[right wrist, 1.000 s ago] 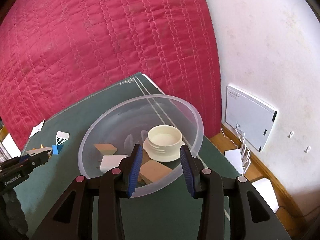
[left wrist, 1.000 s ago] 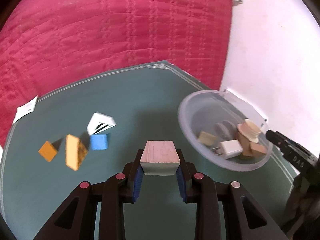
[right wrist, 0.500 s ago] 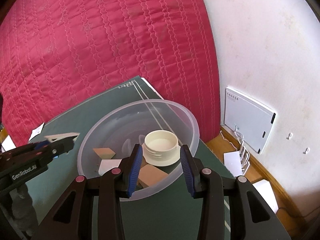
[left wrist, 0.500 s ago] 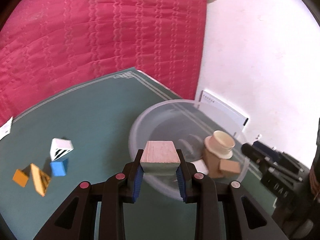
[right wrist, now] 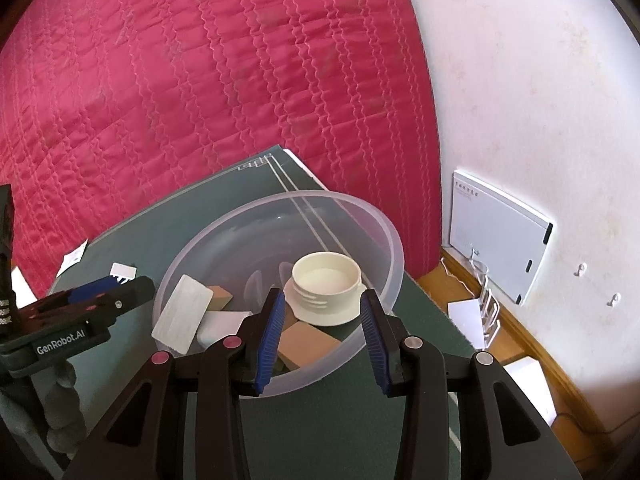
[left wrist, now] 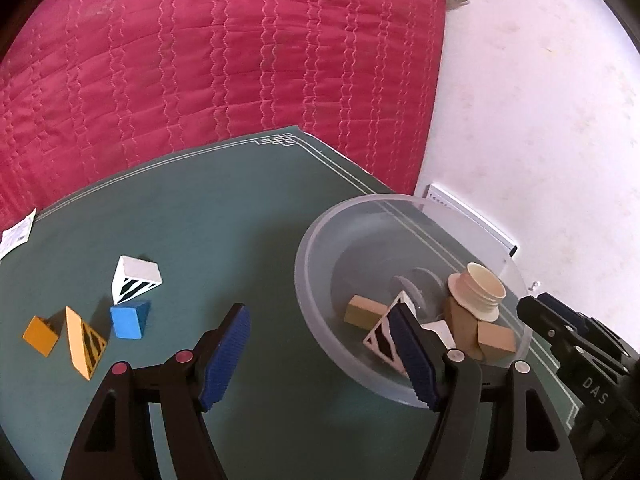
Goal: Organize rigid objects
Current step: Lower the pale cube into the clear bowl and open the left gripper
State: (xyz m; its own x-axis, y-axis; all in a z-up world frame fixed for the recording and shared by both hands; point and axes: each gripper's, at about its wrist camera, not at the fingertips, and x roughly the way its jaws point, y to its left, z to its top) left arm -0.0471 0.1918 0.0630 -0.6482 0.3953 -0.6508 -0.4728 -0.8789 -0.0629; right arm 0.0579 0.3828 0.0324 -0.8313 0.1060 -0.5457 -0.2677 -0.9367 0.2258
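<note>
Both wrist views look down, sharing the clear bowl (left wrist: 316, 240) (right wrist: 384, 224).

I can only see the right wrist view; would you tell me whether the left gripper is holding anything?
Observer: No. In its own camera the left gripper is open and empty, beside the bowl.
Operator: Thank you. How many blocks are outside the bowl?
Observer: Four lie on the green mat: a blue block, a white striped block, a plain orange block and an orange striped block.
Operator: Are they spread out?
Observer: No, they cluster to the left of the bowl, the white striped block just behind the blue block.
</note>
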